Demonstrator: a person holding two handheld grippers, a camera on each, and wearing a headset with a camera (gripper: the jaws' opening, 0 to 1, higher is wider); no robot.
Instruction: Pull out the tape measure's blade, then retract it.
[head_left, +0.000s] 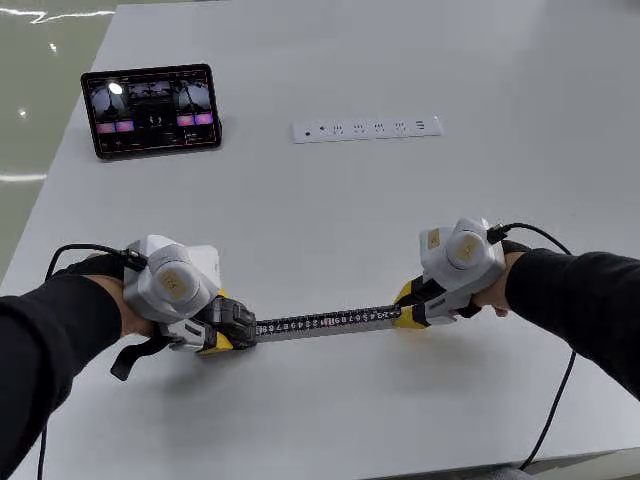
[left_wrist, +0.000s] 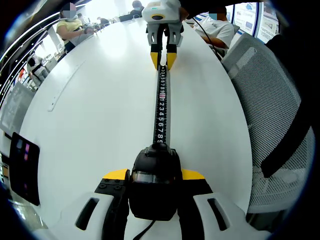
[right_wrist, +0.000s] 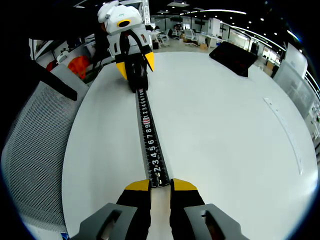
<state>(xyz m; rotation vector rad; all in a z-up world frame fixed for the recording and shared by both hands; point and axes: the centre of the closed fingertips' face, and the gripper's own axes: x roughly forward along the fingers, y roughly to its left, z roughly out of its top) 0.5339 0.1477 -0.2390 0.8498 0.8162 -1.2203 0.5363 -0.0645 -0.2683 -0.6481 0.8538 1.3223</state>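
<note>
Tablet (head_left: 152, 110) left of power strip (head_left: 366, 129), both behind the blade (head_left: 325, 322) on the table (head_left: 330, 210).

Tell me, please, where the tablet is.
In the head view, the tablet lies far left on the table, left of the power strip and beyond the left tongs.

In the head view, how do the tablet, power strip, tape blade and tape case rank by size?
1. The tablet, largest by area.
2. The power strip and the blade: alike in length, and the blade is nearer the camera, so unranked.
3. The case, smallest.
</note>
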